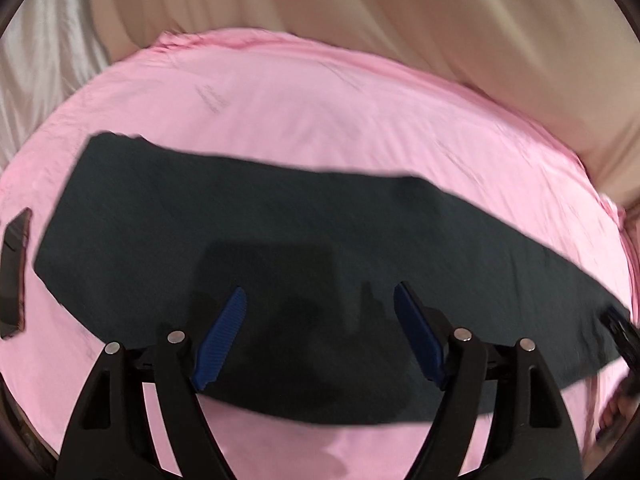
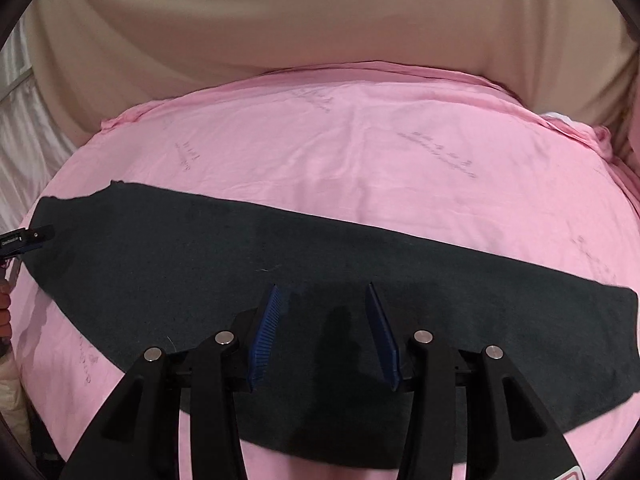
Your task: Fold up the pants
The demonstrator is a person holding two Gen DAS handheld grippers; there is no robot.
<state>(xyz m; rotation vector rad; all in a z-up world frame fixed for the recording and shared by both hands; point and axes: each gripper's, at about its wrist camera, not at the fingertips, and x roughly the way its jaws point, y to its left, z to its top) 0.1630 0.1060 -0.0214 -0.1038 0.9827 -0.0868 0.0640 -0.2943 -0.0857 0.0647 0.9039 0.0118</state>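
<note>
Dark grey pants (image 1: pixel 248 240) lie flat in one long strip across a pink sheet (image 1: pixel 320 112); they also show in the right wrist view (image 2: pixel 200 264). My left gripper (image 1: pixel 320 300) is open and empty, hovering above the middle of the strip. My right gripper (image 2: pixel 322 300) is open and empty, above the strip nearer its right end. The right gripper's tip shows at the right edge of the left wrist view (image 1: pixel 622 332). The left gripper's tip shows at the left edge of the right wrist view (image 2: pixel 28 236).
The pink sheet (image 2: pixel 360 152) covers a bed. Beige curtain fabric (image 2: pixel 320 20) hangs behind it. A dark flat phone-like object (image 1: pixel 14 272) lies on the sheet at the far left. White fabric (image 1: pixel 40 60) shows at the upper left.
</note>
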